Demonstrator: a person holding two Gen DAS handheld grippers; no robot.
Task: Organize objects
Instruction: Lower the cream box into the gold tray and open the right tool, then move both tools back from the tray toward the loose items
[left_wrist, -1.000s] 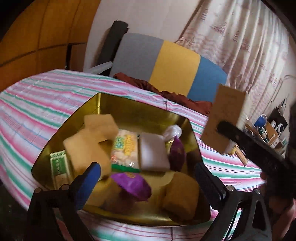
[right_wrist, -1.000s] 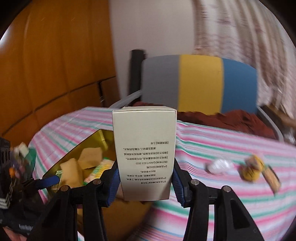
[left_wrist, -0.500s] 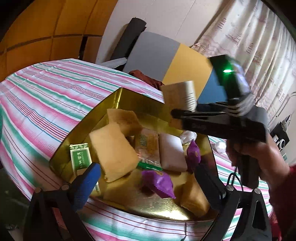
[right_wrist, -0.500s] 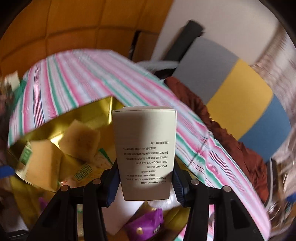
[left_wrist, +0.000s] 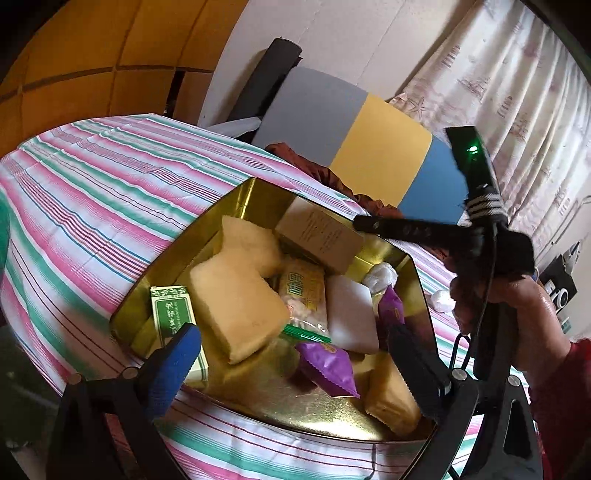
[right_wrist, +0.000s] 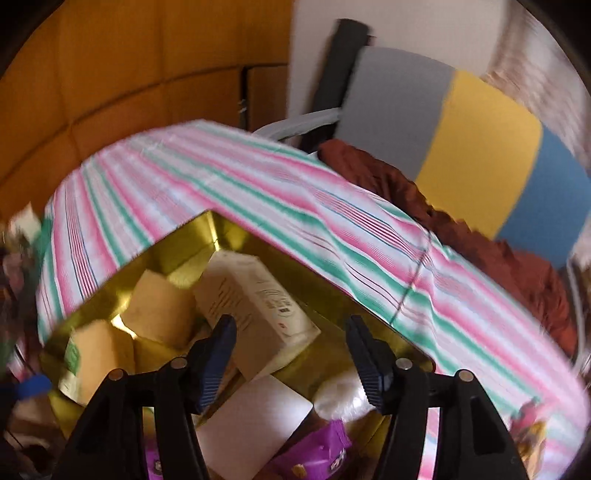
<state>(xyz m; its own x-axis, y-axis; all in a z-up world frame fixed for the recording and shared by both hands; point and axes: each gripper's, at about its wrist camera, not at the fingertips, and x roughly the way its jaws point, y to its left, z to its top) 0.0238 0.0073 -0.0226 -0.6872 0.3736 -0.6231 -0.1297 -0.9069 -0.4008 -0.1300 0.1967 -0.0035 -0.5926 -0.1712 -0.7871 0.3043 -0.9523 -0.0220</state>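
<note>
Probably a home: striped tablecloth (left_wrist: 110, 206), curtains (left_wrist: 517, 92) (patterned), cushioned chair (left_wrist: 351, 147).

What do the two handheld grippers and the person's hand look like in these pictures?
Each gripper, left and right, has a black angular frame, silver bolts at the joints and ribbed blue pads on its fingers. In the left view, the right gripper's body shows a green light and a thin black cable. The bare hand holding it ends in a red sleeve.
</note>
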